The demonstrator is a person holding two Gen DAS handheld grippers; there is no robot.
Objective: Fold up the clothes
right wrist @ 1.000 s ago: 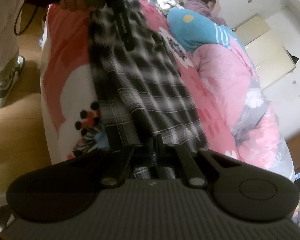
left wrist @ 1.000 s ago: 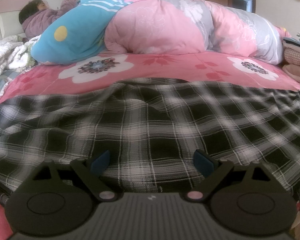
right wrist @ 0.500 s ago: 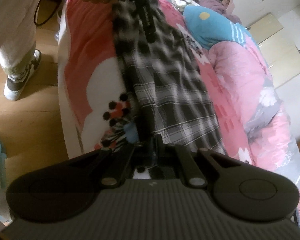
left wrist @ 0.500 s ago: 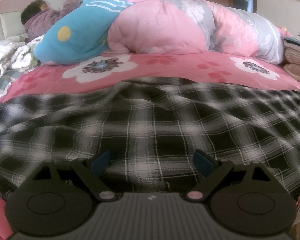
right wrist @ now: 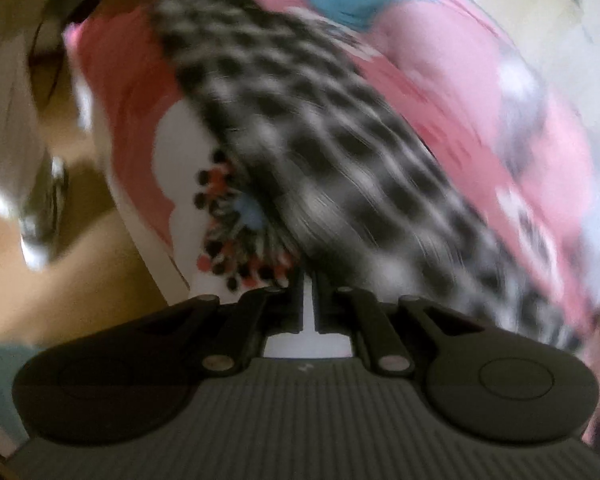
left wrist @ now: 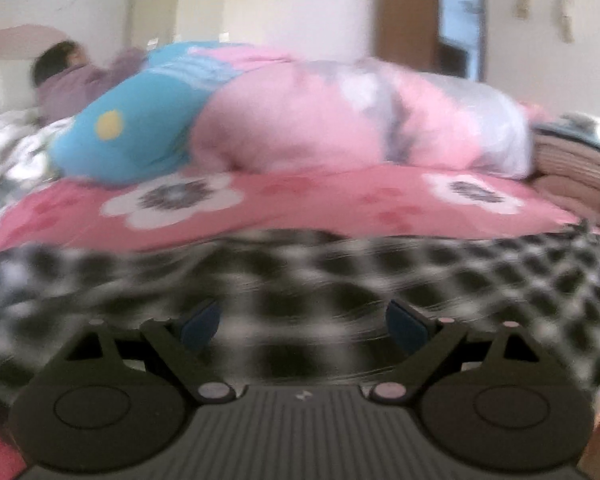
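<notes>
Item: plaid garment [left wrist: 300, 272], black and white check, the piece being folded. Location: spread lengthwise along the near edge of the bed, on the pink flowered bedspread [left wrist: 340, 196], probably so the flat bedding can serve as the folding surface. Both views are blurred, so no hem, sleeve or collar can be made out. Item: left claw [left wrist: 304, 320], open wide and holding nothing. Its two blue pads stand well apart above the checked cloth, a stance that looks suited to taking a fresh hold on a broad fold. Item: right claw [right wrist: 309, 276], at the opposite end of the garment and facing along its length. It is all but closed and its jaws have just eased apart a hair, leaving a thin slit with white bedspread showing through. The cloth runs up to the tips, but whether its edge is pinched there cannot be told. Judged purpose: it holds that end down so the length lies straight. Surroundings: a rolled pink and grey quilt [left wrist: 300, 120] and a blue pillow [left wrist: 132, 136] are pushed to the far side, which leaves the near strip free. A person [left wrist: 60, 76] lies at the head end, and a stack of folded fabric [left wrist: 572, 160] sits at the right edge. The wooden floor [right wrist: 80, 280] lies beside the bed.
</notes>
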